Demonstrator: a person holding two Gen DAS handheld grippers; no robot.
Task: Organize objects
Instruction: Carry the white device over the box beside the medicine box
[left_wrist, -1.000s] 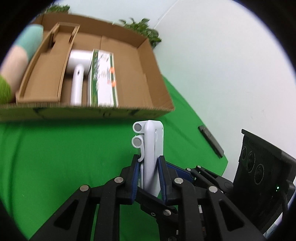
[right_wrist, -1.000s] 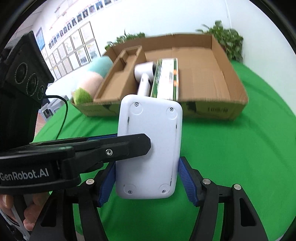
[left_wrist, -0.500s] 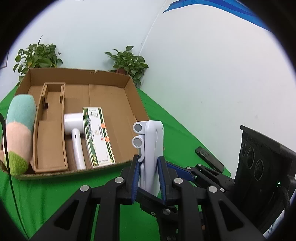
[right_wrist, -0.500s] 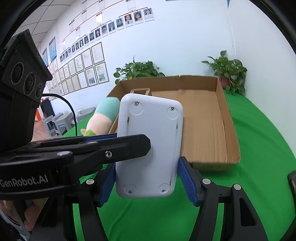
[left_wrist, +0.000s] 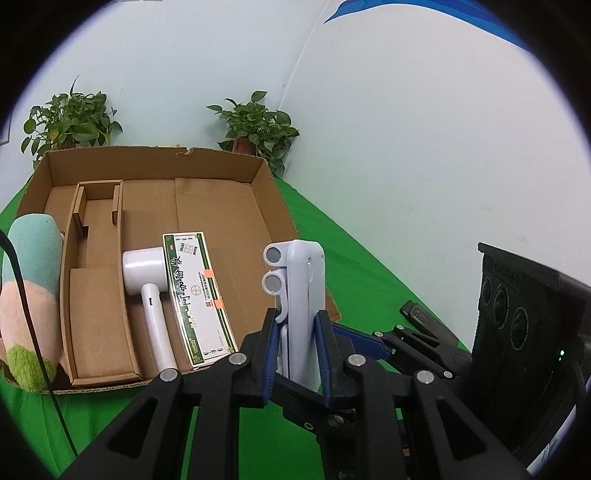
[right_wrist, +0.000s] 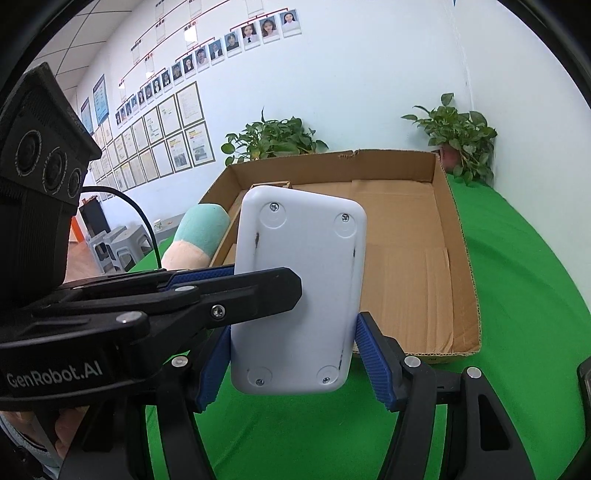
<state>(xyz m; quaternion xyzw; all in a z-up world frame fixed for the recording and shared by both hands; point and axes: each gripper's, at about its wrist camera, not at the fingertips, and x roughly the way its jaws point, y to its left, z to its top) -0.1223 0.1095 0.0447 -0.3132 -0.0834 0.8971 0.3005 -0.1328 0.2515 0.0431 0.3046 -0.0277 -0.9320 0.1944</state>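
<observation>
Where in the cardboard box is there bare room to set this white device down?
The cardboard box is bare across its right half, between the green-and-white carton and the right wall, and along the back wall. The left is crowded: cardboard insert, white hair dryer, then the carton.

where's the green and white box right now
In the left wrist view the green and white box lies flat in the cardboard box, toward its near wall, right beside the white hair dryer on that view's left.
</observation>
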